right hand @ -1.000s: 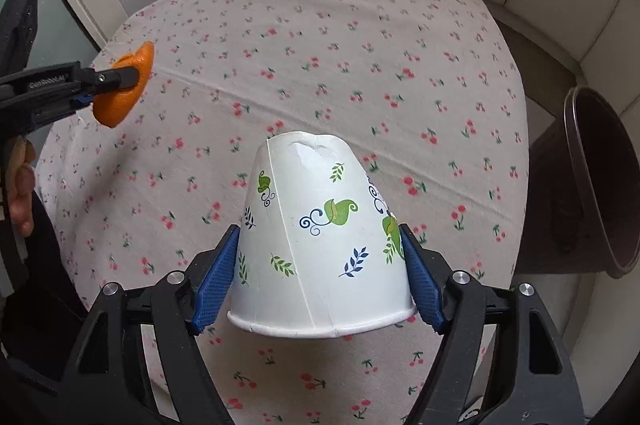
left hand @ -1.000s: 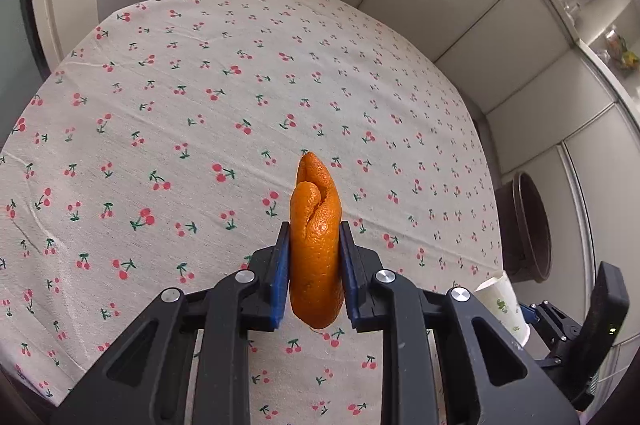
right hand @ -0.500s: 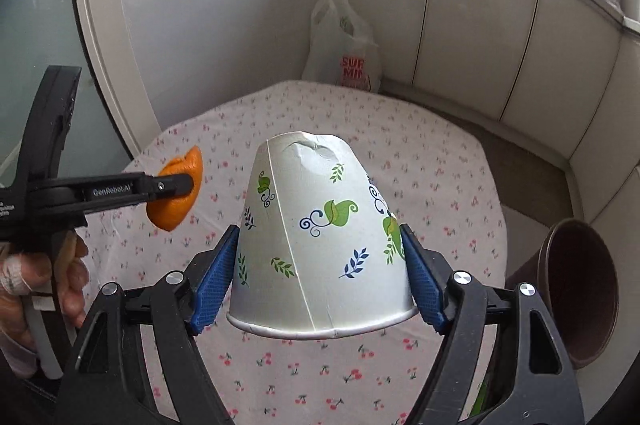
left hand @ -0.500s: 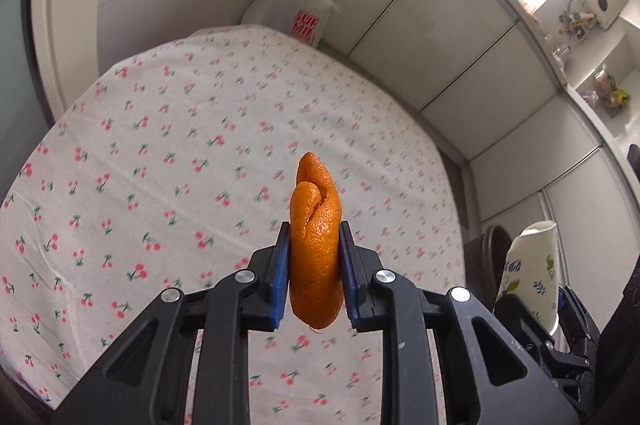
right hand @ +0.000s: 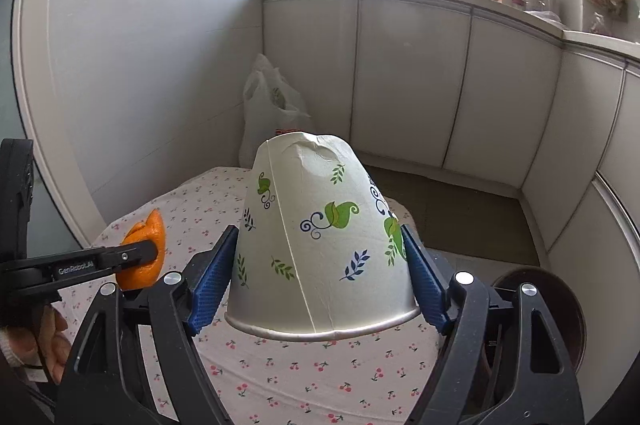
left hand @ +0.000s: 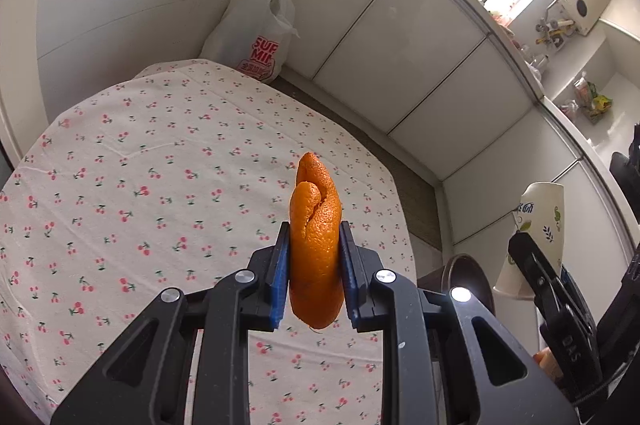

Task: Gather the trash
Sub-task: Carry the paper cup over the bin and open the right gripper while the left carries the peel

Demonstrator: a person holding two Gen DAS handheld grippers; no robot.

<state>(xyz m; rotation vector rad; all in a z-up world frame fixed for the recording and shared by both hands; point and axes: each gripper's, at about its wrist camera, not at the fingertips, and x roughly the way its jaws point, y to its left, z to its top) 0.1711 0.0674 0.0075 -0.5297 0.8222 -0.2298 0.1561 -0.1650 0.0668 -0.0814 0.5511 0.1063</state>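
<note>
Spreading below both grippers, cherry-print tablecloth (left hand: 132, 193). Brown bin (right hand: 560, 305) beside table, right. Right gripper (right hand: 320, 265) clamps inverted paper cup (right hand: 320, 245); left gripper (left hand: 314, 265) pinches orange peel (left hand: 316, 249), both above the cloth.

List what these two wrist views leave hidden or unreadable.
- Brown bin: right wrist view, the right tongs cover its near side; inside unseen.
- Paper cup: its mouth faces the camera's underside; contents unknown.
- White plastic bag: left wrist view, the tablecloth edge cuts its print.
- Orange peel: left tongs cover its flanks.
</note>
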